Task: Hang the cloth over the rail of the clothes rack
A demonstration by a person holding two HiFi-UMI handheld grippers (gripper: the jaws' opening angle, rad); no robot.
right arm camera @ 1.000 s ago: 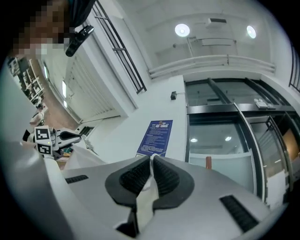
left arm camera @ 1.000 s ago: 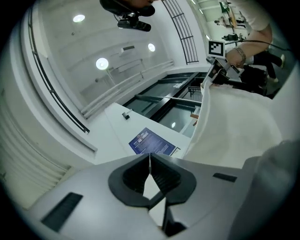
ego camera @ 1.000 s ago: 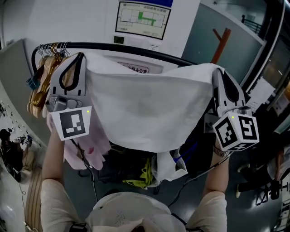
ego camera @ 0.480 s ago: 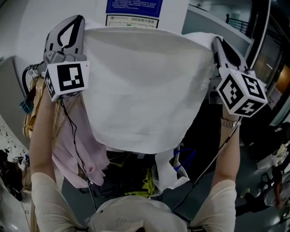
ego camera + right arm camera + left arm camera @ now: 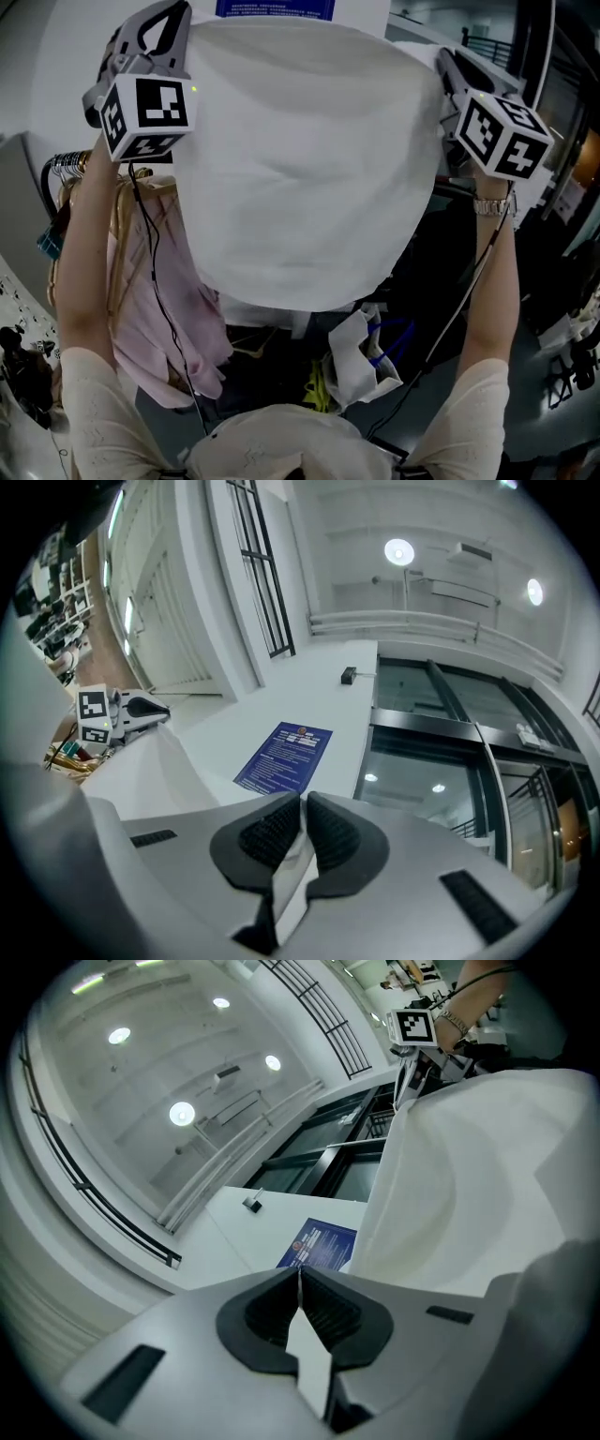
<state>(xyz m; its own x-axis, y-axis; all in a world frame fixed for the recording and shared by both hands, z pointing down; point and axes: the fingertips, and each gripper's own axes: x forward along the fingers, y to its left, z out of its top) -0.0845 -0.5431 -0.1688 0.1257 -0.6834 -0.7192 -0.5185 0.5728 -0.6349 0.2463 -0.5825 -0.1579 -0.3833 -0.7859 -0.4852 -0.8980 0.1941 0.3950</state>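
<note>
At the top of the head view, the white cloth (image 5: 300, 178) stretches from 9 to 3 o'clock, its corners clamped tight in the left gripper (image 5: 178, 17) and right gripper (image 5: 443, 56), above the rail (image 5: 52, 169), mostly hidden, whose end with hangers (image 5: 73, 192) shows at 8 o'clock, nearer the left hand.

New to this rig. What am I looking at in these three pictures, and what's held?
There is no robot here: a person holds a two-fingered gripper in each hand. One picture comes from a camera on the person's head, looking down. The marker cubes are part of the grippers. The other two pictures come from cameras riding on each gripper, looking along its fingers. The left gripper and right gripper are each shut on an edge of a white cloth, which is spread between them. Below, at the left, hangs a pink garment.
</note>
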